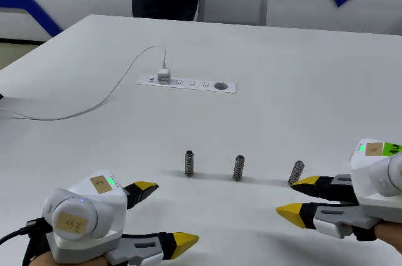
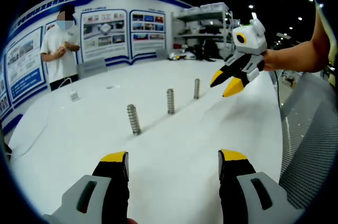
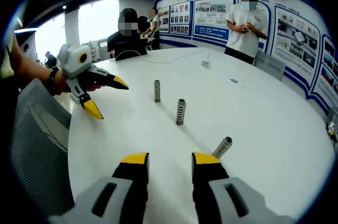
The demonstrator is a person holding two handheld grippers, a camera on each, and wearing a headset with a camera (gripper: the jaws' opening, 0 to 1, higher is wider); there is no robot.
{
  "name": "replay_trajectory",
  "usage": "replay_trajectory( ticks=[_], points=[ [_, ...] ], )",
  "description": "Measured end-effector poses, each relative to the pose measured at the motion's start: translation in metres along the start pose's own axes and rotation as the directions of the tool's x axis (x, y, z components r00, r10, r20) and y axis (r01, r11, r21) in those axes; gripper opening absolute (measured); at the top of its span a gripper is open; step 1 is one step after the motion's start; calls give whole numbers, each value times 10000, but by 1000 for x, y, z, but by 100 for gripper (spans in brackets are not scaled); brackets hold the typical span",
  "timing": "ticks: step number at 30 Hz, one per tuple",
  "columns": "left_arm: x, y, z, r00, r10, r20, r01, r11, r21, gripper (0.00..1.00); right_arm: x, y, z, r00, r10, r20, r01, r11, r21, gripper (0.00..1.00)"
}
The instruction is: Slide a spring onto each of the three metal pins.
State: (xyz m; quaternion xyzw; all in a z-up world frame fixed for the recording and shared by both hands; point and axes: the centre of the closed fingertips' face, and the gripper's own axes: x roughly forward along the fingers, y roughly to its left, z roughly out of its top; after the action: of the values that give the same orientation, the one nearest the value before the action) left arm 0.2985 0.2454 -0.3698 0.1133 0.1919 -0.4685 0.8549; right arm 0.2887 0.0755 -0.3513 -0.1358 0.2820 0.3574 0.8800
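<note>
Springs stand in a row on the desk, likely light and squashy, best pinched mid-coil. Left gripper and right gripper sit released, empty.

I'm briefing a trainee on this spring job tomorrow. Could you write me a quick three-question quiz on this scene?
1. How many springs stand on the table?
2. True or false: the right gripper is shut on a spring.
3. In the head view, which spring leans? A) the left one B) the middle one C) the right one

Key: 1. three; 2. false, its jaws are open and empty; 3. C.
</note>
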Motion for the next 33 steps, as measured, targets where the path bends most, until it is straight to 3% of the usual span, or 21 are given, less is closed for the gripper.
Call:
replay_trajectory(
  ticks=[15, 33],
  points=[
    [3, -4, 0, 9997, -185, -126, 186, 9998, 52, 72, -23, -21, -21, 9976, -445, 536, 430, 9986, 295, 46],
    [3, 4, -3, 9999, -72, -123, 71, 9999, -113, 73, -26, -24, -19, 9920, -607, 1107, 553, 9971, 519, 57]
  ],
)
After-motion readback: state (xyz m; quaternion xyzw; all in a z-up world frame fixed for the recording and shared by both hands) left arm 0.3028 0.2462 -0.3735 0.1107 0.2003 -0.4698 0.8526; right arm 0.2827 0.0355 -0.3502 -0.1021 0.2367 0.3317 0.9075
